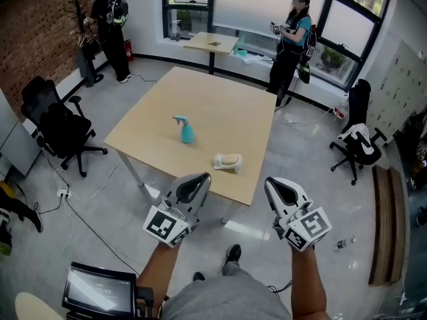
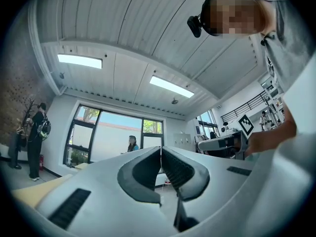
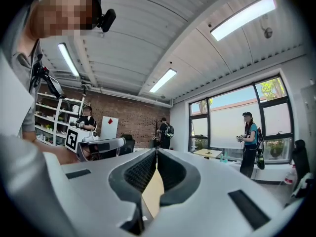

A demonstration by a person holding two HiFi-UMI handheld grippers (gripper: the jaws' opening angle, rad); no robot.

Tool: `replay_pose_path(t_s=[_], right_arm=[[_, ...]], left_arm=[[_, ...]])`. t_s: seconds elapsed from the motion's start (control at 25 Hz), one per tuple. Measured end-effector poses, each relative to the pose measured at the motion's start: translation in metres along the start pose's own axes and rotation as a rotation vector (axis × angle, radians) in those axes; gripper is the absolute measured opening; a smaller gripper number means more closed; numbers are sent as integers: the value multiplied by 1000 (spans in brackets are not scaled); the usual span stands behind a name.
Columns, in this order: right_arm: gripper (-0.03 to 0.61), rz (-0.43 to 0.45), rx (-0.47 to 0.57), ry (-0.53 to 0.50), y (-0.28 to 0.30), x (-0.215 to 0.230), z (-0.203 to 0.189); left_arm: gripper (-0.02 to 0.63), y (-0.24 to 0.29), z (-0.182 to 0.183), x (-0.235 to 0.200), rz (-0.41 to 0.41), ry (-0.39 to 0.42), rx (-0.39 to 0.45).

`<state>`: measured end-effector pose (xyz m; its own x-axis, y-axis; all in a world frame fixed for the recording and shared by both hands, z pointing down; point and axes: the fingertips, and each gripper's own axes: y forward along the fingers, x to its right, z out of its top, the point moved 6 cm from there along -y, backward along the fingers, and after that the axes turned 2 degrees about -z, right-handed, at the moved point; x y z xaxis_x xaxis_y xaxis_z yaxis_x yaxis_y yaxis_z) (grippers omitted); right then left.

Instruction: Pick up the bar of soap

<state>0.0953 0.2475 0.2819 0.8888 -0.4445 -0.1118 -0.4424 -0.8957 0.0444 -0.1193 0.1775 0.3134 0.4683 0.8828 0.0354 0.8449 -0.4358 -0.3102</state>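
Observation:
The cream bar of soap (image 1: 227, 162) lies near the front edge of the tan table (image 1: 220, 105), to the right of a teal spray bottle (image 1: 186, 130). I hold both grippers in front of the table's near edge, tilted upward and well short of the soap. The left gripper (image 1: 204, 177) is shut with nothing in it, and its jaws meet tip to tip in the left gripper view (image 2: 161, 149). The right gripper (image 1: 269, 181) is likewise shut and empty (image 3: 156, 152). Neither gripper view shows the soap; both look at the ceiling and the room.
A black office chair (image 1: 57, 125) stands left of the table, and two more chairs (image 1: 360, 145) stand at the right. Two people (image 1: 291, 39) stand at the back near a small table (image 1: 212, 43). Cables run over the floor (image 1: 87, 199). A tablet (image 1: 100, 289) sits at lower left.

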Motion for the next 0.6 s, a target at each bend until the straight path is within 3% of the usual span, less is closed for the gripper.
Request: replay_pose_path(t_s=[0.6], right_arm=[[8,151,49,39,83,130,-5]], left_arm=[[11,106,-21,-45,115,86,-57]])
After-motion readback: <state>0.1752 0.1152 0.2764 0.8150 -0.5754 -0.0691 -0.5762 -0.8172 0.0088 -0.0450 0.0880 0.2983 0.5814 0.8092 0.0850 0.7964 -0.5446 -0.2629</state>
